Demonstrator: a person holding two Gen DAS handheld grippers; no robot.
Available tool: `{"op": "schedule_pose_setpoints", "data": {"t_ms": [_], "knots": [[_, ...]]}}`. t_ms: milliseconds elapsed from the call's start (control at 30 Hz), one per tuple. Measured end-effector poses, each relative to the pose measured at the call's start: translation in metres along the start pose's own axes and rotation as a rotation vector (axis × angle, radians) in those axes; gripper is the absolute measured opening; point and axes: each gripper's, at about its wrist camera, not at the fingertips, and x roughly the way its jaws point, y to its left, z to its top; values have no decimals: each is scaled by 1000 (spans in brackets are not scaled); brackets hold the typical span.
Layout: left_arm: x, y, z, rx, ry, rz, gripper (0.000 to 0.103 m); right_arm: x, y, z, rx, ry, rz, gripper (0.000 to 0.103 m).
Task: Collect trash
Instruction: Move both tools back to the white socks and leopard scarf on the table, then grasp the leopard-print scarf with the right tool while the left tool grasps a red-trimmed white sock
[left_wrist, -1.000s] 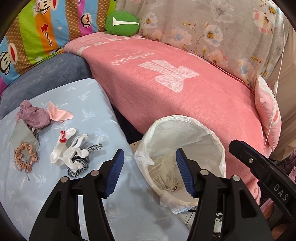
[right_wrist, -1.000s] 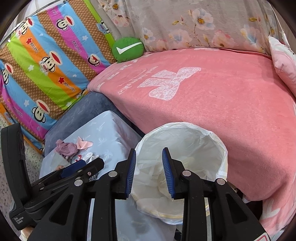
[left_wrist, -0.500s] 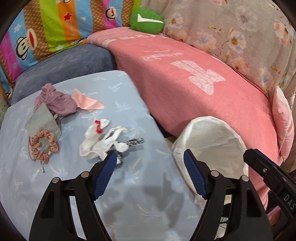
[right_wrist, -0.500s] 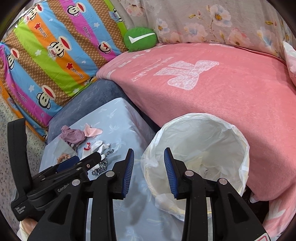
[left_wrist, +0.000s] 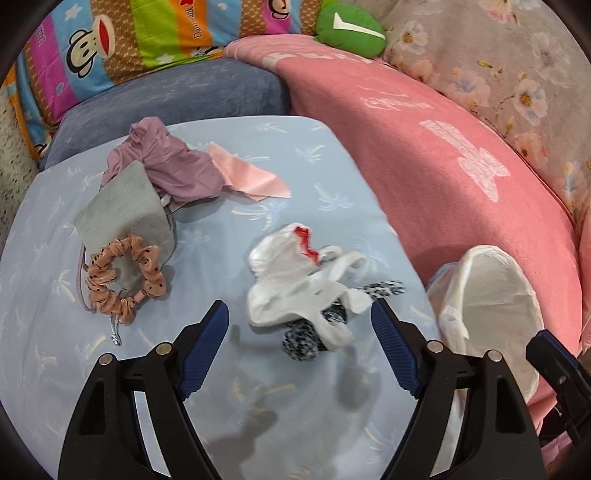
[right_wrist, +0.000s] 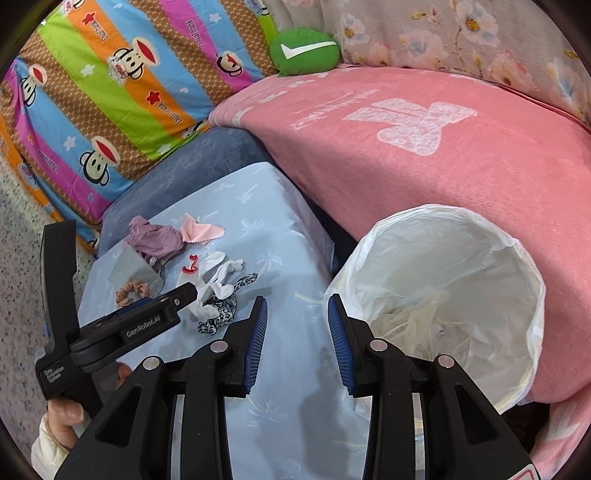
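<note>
Scraps lie on a light blue cloth-covered table (left_wrist: 303, 413): a crumpled white piece with red trim (left_wrist: 295, 280) over a black-and-white speckled band (left_wrist: 301, 341), a peach scrunchie (left_wrist: 123, 278), a grey piece (left_wrist: 125, 210), a mauve wad (left_wrist: 166, 162) and a pink scrap (left_wrist: 247, 177). My left gripper (left_wrist: 300, 349) is open and empty, just short of the white piece. My right gripper (right_wrist: 297, 341) is open and empty, between the table and the white-lined bin (right_wrist: 461, 295). The white piece (right_wrist: 218, 275) and left gripper body (right_wrist: 147, 321) show in the right wrist view.
The bin (left_wrist: 491, 317) stands right of the table against a pink blanket (left_wrist: 443, 166) on a sofa. A blue cushion (left_wrist: 177, 92), a striped monkey-print pillow (right_wrist: 110, 92) and a green round cushion (left_wrist: 349, 26) lie behind. A speckled floor (right_wrist: 22, 277) is left.
My left gripper swung left from over the bin to the table and now faces the white piece. The right gripper shifted slightly, and its jaws stayed open.
</note>
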Motion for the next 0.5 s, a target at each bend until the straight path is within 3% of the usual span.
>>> {"op": "schedule_pose_setpoints", "data": {"t_ms": [167, 233, 333, 400, 500], "knots": [[15, 12, 6, -10, 27, -6, 74, 22, 16, -1, -20, 38, 13, 34], [20, 14, 7, -8, 39, -13, 68, 33, 26, -1, -31, 54, 20, 34], [30, 18, 8, -8, 66, -29, 50, 48, 36, -2, -46, 76, 28, 34], [34, 22, 8, -13, 84, -47, 28, 57, 43, -2, -56, 89, 34, 34], [35, 32, 6, -30, 89, -47, 14, 73, 52, -4, -70, 114, 40, 34]]}}
